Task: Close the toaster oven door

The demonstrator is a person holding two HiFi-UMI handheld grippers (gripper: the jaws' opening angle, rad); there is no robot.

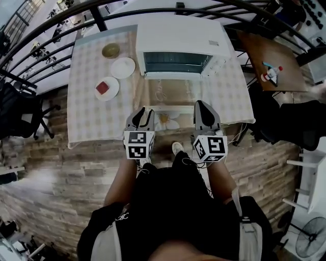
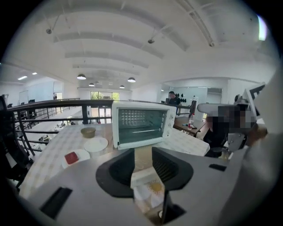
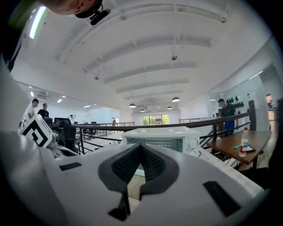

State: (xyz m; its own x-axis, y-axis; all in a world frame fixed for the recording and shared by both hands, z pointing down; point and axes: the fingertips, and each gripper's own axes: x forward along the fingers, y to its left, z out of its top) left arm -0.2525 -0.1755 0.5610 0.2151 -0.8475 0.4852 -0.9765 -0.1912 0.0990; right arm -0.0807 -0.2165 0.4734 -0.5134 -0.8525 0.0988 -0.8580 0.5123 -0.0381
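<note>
A white toaster oven (image 1: 178, 35) stands at the back of the checked table (image 1: 91, 112). Its door (image 1: 173, 94) hangs open, folded flat toward me, with the white handle edge (image 1: 170, 108) nearest. Rack and interior show in the left gripper view (image 2: 141, 123). My left gripper (image 1: 144, 111) hovers just short of the door's front edge, jaws apart with nothing between them (image 2: 143, 152). My right gripper (image 1: 202, 104) hangs beside it to the right, near the door's right corner, its pads meeting and empty (image 3: 140, 148). The oven (image 3: 154, 134) lies ahead of it.
Left of the oven sit a small bowl (image 1: 110, 50), a white plate (image 1: 123, 67) and a plate with a red piece (image 1: 106, 87). A black railing (image 1: 153, 10) runs behind the table. A wooden table with a bottle (image 1: 270, 74) stands right.
</note>
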